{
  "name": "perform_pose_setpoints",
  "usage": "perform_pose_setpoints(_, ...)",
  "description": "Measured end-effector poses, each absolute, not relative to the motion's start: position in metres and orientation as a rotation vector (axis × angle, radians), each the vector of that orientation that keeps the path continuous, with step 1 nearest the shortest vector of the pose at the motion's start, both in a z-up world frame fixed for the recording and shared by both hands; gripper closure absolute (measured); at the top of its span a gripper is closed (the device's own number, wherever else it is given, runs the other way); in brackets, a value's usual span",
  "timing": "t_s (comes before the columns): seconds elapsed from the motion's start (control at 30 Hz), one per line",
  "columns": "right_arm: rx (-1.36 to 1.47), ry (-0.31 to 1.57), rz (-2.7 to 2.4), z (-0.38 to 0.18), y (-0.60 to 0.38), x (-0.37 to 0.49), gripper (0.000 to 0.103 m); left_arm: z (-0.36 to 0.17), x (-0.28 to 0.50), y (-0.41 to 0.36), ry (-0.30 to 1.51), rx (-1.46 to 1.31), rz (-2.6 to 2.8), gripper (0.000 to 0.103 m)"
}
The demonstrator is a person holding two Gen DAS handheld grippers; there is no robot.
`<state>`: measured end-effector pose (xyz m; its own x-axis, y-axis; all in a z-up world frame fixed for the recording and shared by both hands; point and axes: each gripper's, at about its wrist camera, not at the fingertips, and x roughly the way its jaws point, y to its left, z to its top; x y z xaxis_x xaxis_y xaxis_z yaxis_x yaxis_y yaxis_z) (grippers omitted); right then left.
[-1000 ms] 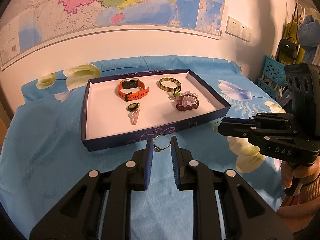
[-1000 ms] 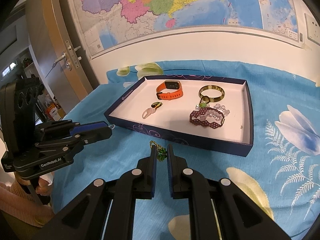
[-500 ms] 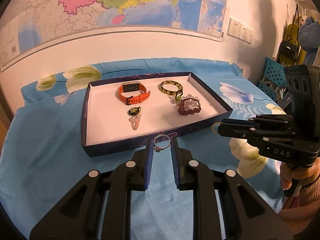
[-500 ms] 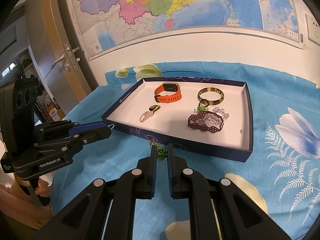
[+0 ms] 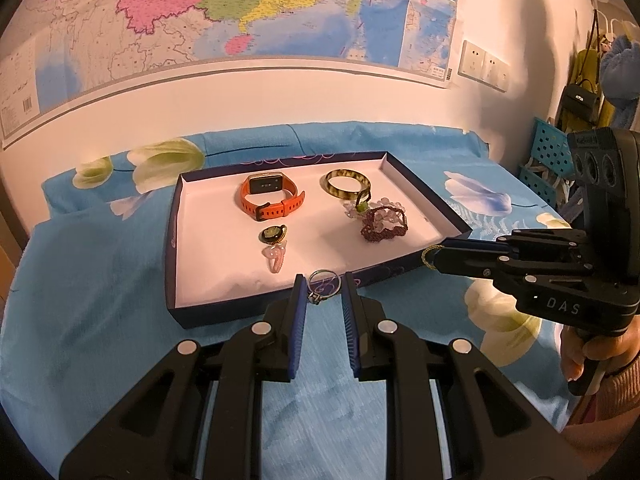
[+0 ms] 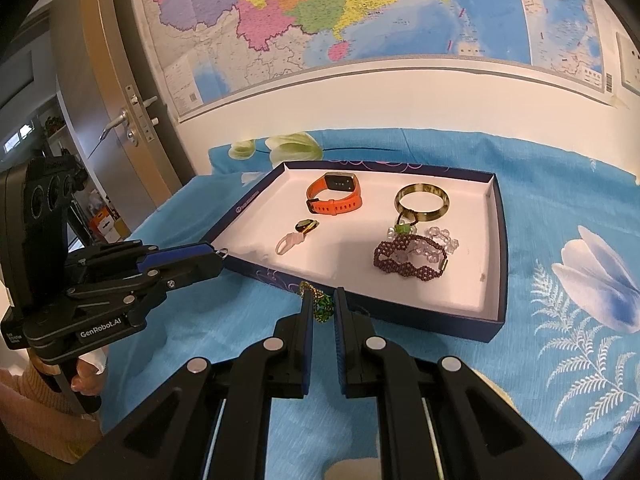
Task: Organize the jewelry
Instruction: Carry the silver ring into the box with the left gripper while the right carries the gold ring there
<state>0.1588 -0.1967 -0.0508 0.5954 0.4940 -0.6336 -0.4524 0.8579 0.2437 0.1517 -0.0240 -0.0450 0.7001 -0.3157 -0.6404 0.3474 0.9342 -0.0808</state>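
A dark blue tray (image 5: 172, 240) with a white floor lies on the blue bedspread; it also shows in the right wrist view (image 6: 502, 280). In it lie an orange watch (image 5: 272, 198), a green-gold bangle (image 5: 346, 184), a maroon beaded bracelet (image 5: 384, 224) and a pink pendant (image 5: 274, 254). My left gripper (image 5: 323, 286) is shut on a silver ring (image 5: 324, 282), held just before the tray's near wall. My right gripper (image 6: 321, 306) is shut on a green-beaded gold chain piece (image 6: 322, 306), held above the bedspread near the tray's near wall.
The wall with a map (image 5: 224, 8) stands behind the bed. A wooden door (image 6: 116, 92) is at the left in the right wrist view. A blue crate (image 5: 548, 160) and hanging bags stand at the right. The right gripper (image 5: 436, 258) shows beside the tray's right corner.
Both grippers have moved slightly forward toward the tray's near wall, each still holding its piece. The tray's contents have not moved.
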Motion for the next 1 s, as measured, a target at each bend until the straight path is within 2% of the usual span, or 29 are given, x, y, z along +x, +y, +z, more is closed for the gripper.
perform_pose_setpoints(1.0, 0.042, 0.759, 0.531, -0.050, -0.192, 0.189, 0.094, -0.046, 0.177, -0.027, 0.697, 0.038, -0.348, 0.085)
